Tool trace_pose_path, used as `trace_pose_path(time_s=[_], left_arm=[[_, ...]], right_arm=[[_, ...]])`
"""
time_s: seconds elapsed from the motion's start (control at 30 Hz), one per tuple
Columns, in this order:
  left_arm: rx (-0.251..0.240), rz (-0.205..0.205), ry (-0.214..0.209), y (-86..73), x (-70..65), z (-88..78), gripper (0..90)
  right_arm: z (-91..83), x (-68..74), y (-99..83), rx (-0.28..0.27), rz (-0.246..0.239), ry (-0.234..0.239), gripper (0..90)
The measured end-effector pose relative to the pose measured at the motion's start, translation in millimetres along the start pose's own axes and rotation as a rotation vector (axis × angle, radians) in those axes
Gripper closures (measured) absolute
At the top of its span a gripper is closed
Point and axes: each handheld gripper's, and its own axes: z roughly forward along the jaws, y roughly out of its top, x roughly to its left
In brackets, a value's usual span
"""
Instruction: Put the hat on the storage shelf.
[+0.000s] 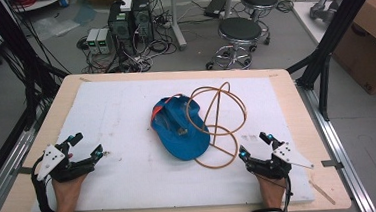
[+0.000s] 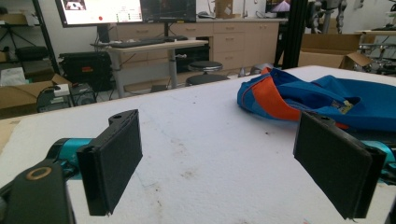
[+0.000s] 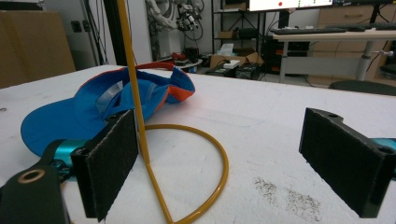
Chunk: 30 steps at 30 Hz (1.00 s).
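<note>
My left gripper (image 1: 85, 146) and right gripper (image 1: 253, 145) both gaped, empty. The blue cap (image 1: 178, 128) lay mid-table against the wire stand (image 1: 217, 126): soft, light; the stiff brim probably offered the best hold.

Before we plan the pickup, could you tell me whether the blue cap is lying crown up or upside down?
Upside down: the blue cap shows its hollow inside and a small label, its brim flat on the white mat.

Blue cap (image 1: 180, 131) with orange trim, tan wire stand (image 1: 217, 124), white mat (image 1: 128, 140)
</note>
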Motion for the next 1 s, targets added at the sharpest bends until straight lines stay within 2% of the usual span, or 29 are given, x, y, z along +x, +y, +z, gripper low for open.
trace_pose_path(time_s=[0.2,0.5,1.0], left_arm=[[0.003,0.006,0.000,0.0,-0.3,-0.2,15.7],[0.003,0.004,0.002,0.0,-0.4,-0.1,15.9],[0.001,0.005,-0.003,0.0,-0.2,-0.3,16.6]], right_arm=[[0.0,0.5,-0.1,-0.005,-0.014,0.002,11.2],[-0.5,0.4,-0.2,-0.005,-0.003,0.003,11.2],[-0.1,1.2,-0.3,-0.005,-0.015,-0.007,11.2]])
